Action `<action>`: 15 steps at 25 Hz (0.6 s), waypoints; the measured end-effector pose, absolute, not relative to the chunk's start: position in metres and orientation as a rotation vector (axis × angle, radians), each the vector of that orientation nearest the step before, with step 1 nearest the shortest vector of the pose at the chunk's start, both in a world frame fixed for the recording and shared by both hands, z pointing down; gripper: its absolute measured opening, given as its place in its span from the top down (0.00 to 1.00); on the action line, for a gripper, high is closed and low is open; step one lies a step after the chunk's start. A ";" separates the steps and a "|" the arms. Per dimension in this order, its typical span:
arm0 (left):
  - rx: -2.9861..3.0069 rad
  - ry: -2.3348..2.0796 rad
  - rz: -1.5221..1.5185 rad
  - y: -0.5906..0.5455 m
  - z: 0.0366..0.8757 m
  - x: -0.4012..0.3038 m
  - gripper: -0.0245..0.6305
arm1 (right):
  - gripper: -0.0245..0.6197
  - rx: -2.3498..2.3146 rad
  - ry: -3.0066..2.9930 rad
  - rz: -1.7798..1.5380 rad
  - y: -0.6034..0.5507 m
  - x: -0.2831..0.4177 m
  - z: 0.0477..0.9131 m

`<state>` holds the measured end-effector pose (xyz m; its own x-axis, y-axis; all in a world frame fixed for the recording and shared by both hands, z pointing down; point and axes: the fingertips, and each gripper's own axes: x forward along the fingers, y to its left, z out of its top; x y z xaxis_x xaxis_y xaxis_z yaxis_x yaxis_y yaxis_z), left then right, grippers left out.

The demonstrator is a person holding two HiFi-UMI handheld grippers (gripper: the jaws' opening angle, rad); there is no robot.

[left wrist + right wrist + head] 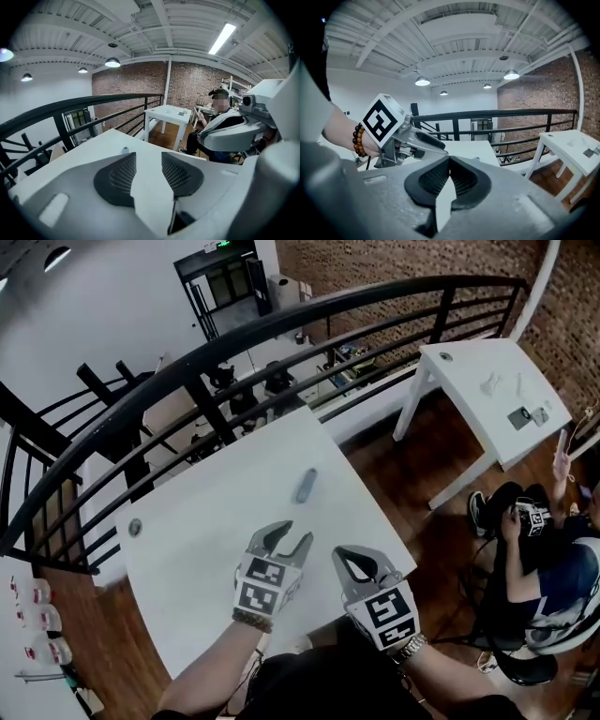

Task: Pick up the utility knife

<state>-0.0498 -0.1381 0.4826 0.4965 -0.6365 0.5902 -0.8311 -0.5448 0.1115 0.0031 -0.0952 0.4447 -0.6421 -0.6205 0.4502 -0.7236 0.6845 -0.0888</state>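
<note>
The utility knife (305,486) lies alone on the white table (206,521), ahead of both grippers. The left gripper (291,534) hovers nearest it, jaws apart with nothing between them. The right gripper (356,557), just beside it, has its jaws closed on nothing. The reach likely goes best if the left jaws straddle the knife's narrow width, low to the tabletop, before closing.
</note>
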 end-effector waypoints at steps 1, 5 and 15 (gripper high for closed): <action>2.338 -1.225 0.717 -0.151 0.492 -0.049 0.69 | 0.97 1.027 -2.512 0.384 -0.105 0.005 0.450; 2.242 -1.249 0.780 -0.197 0.529 -0.046 0.67 | 0.97 0.954 -2.509 0.440 -0.142 0.014 0.471; 2.051 -1.281 0.905 -0.264 0.602 -0.055 0.62 | 0.97 0.824 -2.489 0.520 -0.198 0.024 0.511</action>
<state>-0.0548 -0.2637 0.6016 0.3177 -0.5421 0.7779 -0.9143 -0.3925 0.1000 0.0245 -0.1983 0.5105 -0.7126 -0.4550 0.5341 -0.6308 0.7487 -0.2038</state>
